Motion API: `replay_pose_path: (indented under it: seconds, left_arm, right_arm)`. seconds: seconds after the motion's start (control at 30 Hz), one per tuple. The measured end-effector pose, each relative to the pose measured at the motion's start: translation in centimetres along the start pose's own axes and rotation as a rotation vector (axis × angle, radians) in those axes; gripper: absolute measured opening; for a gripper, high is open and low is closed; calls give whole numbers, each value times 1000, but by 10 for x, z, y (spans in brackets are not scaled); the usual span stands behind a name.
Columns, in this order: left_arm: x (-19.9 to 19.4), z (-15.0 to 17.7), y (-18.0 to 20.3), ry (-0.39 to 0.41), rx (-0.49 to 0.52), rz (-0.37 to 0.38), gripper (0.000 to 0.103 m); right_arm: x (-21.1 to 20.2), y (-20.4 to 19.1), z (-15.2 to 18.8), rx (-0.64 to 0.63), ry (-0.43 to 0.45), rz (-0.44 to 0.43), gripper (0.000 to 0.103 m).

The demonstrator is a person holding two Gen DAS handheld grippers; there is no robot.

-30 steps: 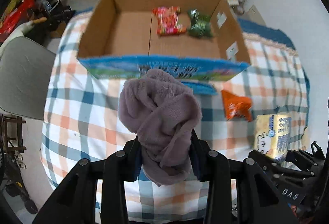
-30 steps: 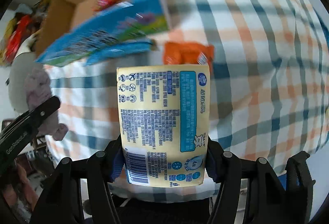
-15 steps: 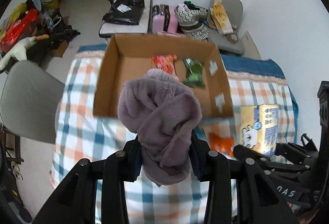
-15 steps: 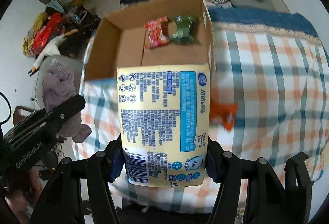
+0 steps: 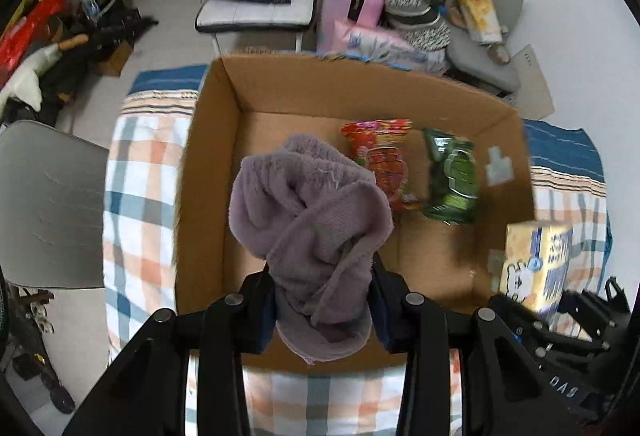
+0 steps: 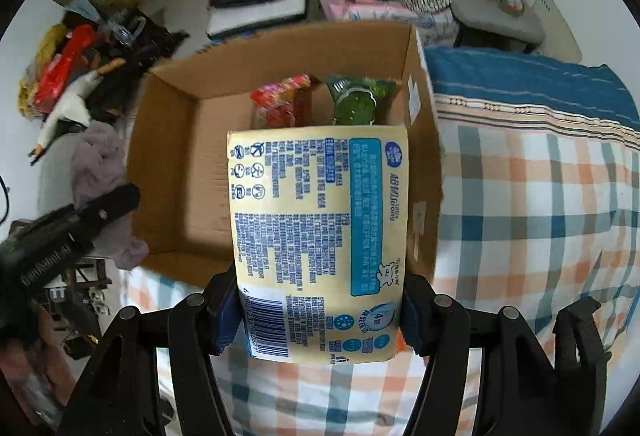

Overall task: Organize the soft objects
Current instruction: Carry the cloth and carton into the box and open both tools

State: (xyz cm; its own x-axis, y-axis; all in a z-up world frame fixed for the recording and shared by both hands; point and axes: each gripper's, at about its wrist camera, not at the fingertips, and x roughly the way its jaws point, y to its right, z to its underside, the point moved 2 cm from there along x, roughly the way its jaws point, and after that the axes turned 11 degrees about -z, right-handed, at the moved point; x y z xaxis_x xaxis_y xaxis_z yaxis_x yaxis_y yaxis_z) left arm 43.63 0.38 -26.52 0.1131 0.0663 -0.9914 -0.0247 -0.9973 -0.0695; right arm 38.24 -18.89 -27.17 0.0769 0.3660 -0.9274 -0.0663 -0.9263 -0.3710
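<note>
A crumpled purple cloth [image 5: 316, 236] is clamped between the fingers of the left claw [image 5: 322, 310]; its long axis runs forward from the claw, and its bunched end is held over the open cardboard box [image 5: 208, 172]. A yellow tissue pack [image 6: 316, 240] is gripped by the right claw [image 6: 318, 316], with its long axis pointing straight ahead and its far end reaching over the box's near wall. Ahead of both claws, a red snack packet [image 5: 380, 160] and a green snack packet [image 5: 452, 180] are seen lying side by side on the box floor. The box is set on a bench covered by a checked cloth [image 6: 532, 196].
</note>
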Motion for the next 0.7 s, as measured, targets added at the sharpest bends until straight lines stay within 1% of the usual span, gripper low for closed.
replay_pose_path:
  seconds: [0.1,0.2,0.33,0.5,0.7]
  left_arm:
    - [27,-17,3,-47,13,-6,35]
    - [48,-32,7,-81,29,-12,36]
    - [70,-49,11,-113,48,-22,36]
    - [89,-65,17,-143,63,-17,36]
    - [109,-80,21,-183,75,-30,38]
  right_arm:
    - [30,8,-15,12,-50,17,66]
    - [56,14,-24,11,-92,35,66]
    - [85,19,-28,15,-137,65,66]
    - [110,22,-25,24,-208,76,66]
    - [129,23,-32,17,-239,110,66]
